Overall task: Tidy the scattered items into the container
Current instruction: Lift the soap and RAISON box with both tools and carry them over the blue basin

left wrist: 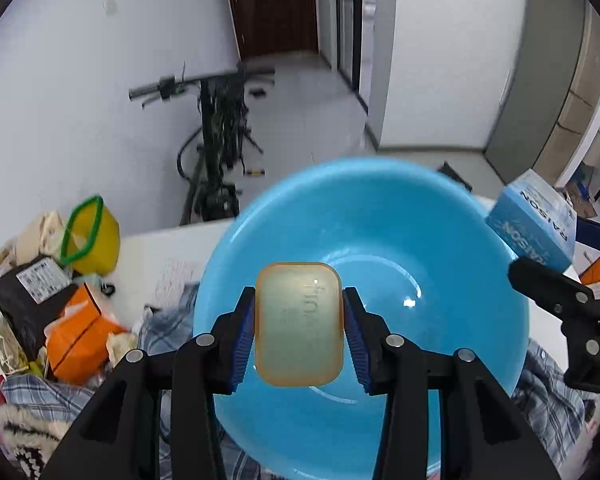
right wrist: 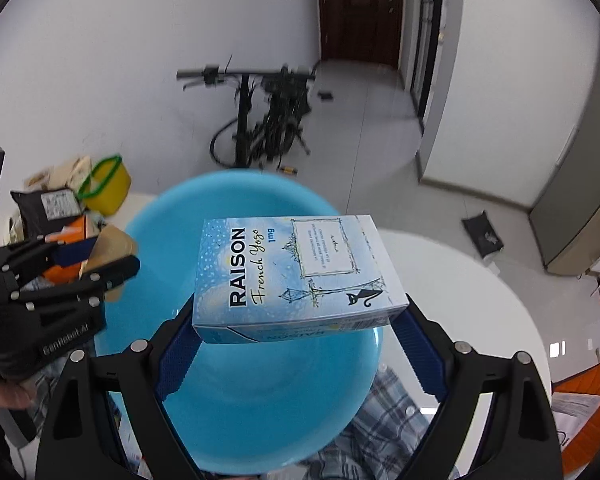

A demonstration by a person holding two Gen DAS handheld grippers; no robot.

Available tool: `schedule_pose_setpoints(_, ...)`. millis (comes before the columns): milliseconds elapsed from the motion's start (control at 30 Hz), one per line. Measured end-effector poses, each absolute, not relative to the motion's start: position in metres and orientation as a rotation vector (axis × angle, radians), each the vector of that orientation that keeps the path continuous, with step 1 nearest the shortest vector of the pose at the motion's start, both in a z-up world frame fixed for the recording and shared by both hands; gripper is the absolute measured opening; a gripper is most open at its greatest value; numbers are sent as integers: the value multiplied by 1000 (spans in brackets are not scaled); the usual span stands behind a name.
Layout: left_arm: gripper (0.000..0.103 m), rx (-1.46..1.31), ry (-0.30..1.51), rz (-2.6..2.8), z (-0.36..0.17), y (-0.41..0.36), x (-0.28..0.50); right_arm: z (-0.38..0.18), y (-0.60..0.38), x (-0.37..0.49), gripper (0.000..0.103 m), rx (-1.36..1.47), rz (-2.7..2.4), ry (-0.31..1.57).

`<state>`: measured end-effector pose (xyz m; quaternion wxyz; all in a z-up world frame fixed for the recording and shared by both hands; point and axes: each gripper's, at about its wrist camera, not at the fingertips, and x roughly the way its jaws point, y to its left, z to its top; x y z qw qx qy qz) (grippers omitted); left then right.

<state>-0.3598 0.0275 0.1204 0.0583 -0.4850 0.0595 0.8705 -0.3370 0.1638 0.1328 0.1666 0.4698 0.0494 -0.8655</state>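
Left gripper [left wrist: 299,322] angled down, jaws narrow — clamped on load. Right gripper [right wrist: 298,344] angled down, jaws wide — gripping too.

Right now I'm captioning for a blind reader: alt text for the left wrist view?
The left gripper holds a tan soap bar over an empty blue basin. Clutter lies left; a blue box is at right.

Blue box [right wrist: 296,276] reads "RAISON French Yogo 1mg" (left tongs [right wrist: 112,256]: "GenRobot.AI")
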Motion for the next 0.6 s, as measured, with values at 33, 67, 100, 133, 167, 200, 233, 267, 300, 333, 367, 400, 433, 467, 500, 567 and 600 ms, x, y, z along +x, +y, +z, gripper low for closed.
schedule_pose_setpoints(33,44,-1494,174,2626,117,25,-361,129,164,-340,89,1387,-2419,135)
schedule_pose_setpoints(67,44,-1506,176,2615,115,25,-362,126,164,-341,89,1422,-2391,130)
schedule_pose_setpoints(100,44,-1508,177,2608,114,25,-361,124,163,-341,89,1449,-2372,124)
schedule_pose_setpoints(133,44,-1508,172,2601,113,24,-361,121,163,-340,89,1470,-2351,123)
schedule_pose_setpoints(167,44,-1510,161,2589,113,24,-362,120,161,-340,89,1484,-2326,132)
schedule_pose_setpoints(200,44,-1521,152,2574,111,24,-362,118,159,-341,89,1493,-2305,143)
schedule_pose_setpoints(233,44,-1533,147,2566,110,24,-363,116,160,-345,89,1499,-2296,150)
schedule_pose_setpoints(267,44,-1541,149,2566,108,25,-364,113,159,-343,89,1507,-2287,150)
schedule_pose_setpoints(300,44,-1545,156,2563,106,26,-364,110,158,-342,89,1520,-2273,149)
schedule_pose_setpoints(333,44,-1549,160,2558,105,27,-364,108,158,-343,89,1530,-2263,149)
schedule_pose_setpoints(367,44,-1556,159,2552,103,28,-364,105,156,-343,89,1538,-2261,152)
schedule_pose_setpoints(400,44,-1565,157,2543,100,29,-365,102,155,-344,89,1546,-2260,158)
schedule_pose_setpoints(433,44,-1574,159,2536,97,30,-365,99,154,-345,89,1554,-2257,165)
schedule_pose_setpoints(467,44,-1582,168,2532,94,31,-365,98,153,-345,89,1559,-2255,170)
schedule_pose_setpoints(500,44,-1587,175,2528,91,32,-365,97,152,-346,89,1562,-2254,172)
schedule_pose_setpoints(567,44,-1606,182,2511,85,33,-366,95,154,-346,89,1566,-2250,176)
schedule_pose_setpoints(600,44,-1626,182,2499,81,33,-367,95,154,-346,89,1567,-2249,180)
